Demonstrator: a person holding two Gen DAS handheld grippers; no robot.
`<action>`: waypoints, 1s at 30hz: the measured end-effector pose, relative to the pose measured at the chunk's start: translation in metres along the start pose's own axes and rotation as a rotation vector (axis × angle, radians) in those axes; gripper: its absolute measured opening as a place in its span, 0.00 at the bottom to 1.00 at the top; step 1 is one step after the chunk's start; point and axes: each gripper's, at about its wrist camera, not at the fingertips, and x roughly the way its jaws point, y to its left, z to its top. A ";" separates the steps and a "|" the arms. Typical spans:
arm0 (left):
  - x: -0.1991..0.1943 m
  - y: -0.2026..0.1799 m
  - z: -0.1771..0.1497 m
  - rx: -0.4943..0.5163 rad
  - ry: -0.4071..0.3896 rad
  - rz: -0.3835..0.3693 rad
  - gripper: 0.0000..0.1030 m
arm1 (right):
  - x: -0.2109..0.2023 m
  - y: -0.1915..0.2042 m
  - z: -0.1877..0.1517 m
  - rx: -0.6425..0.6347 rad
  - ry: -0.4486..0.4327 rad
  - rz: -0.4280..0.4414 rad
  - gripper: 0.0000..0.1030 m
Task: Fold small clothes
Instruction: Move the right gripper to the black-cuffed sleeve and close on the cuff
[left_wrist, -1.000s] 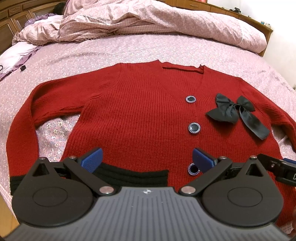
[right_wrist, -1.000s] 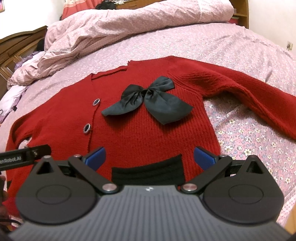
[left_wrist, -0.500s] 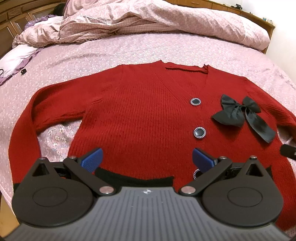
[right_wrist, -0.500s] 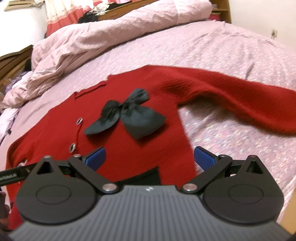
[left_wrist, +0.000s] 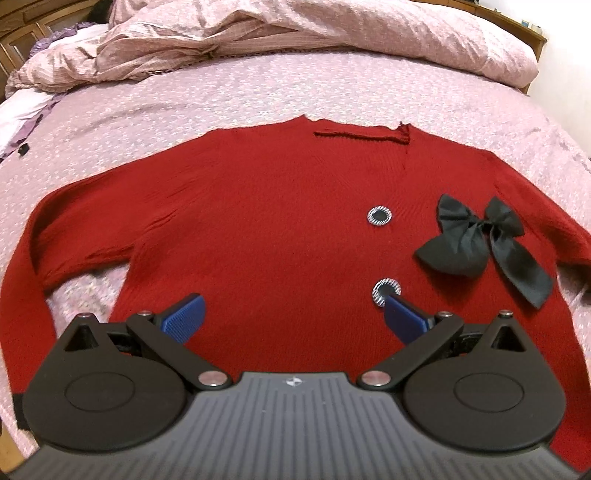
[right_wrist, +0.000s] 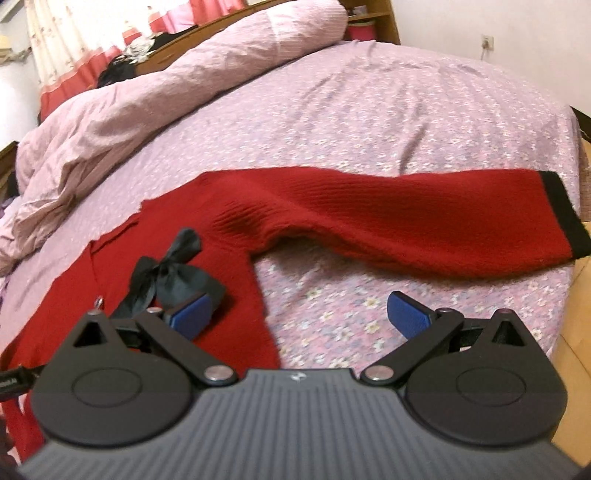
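Note:
A red knit cardigan (left_wrist: 266, 236) lies flat and face up on the pink floral bed, with round buttons (left_wrist: 379, 215) and a black bow (left_wrist: 480, 240) on its chest. My left gripper (left_wrist: 293, 319) hovers open over the lower body of the cardigan, nothing between its blue pads. My right gripper (right_wrist: 301, 312) is open above the cardigan's side edge and the bedsheet. The right sleeve (right_wrist: 424, 225) stretches out to the right, ending in a black cuff (right_wrist: 563, 214) near the bed's edge. The bow (right_wrist: 173, 273) sits just beyond the right gripper's left pad.
A rumpled pink duvet (left_wrist: 295, 33) is piled along the back of the bed. A wooden headboard (right_wrist: 369, 22) and curtain (right_wrist: 74, 48) stand behind. The bed's edge and wooden floor (right_wrist: 576, 332) show at the right. A small dark item (left_wrist: 23, 149) lies at the left.
The left gripper moved forward over the cardigan, so the black hem dropped out of view. The right gripper swung to the right, bringing the outstretched sleeve and its cuff into view.

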 end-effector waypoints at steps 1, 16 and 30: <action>0.003 -0.002 0.003 0.001 0.004 -0.003 1.00 | 0.000 -0.002 0.001 -0.001 -0.002 -0.011 1.00; 0.068 -0.037 0.041 0.036 0.042 -0.020 1.00 | 0.022 -0.048 0.013 0.140 0.017 -0.063 1.00; 0.088 -0.039 0.029 0.029 0.031 -0.019 1.00 | 0.032 -0.073 0.005 0.264 -0.009 -0.036 1.00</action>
